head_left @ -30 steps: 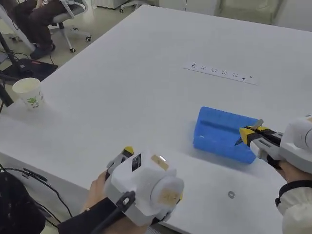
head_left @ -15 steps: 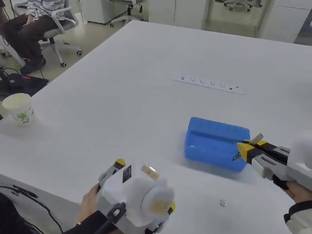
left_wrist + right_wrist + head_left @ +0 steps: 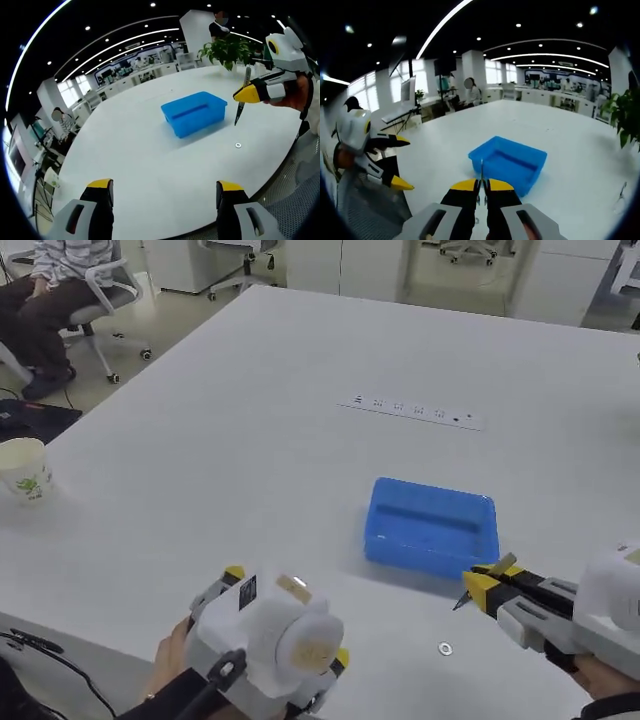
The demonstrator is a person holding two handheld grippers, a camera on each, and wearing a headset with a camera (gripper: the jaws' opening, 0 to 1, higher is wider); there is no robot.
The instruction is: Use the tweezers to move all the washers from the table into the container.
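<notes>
A blue container (image 3: 432,525) stands open on the white table (image 3: 250,440). One small metal washer (image 3: 445,648) lies on the table just in front of it, toward me. My right gripper (image 3: 480,585) is shut on thin tweezers (image 3: 463,600), whose tip hangs above the table between the container's near wall and the washer. In the left gripper view the tweezers (image 3: 241,102) point down, a little above the washer (image 3: 238,145). My left gripper (image 3: 288,615) is open with nothing between its jaws, low near the table's front edge, well left of the container (image 3: 194,112).
A white power strip (image 3: 415,412) lies beyond the container. A paper cup (image 3: 24,470) stands at the table's left edge. A person sits on an office chair (image 3: 60,280) off the far left corner. The table's near edge runs just under both grippers.
My right gripper has drawn the tweezers back from over the container to the table in front of it, nearer the washer. The head view has shifted. The left gripper stays put.
</notes>
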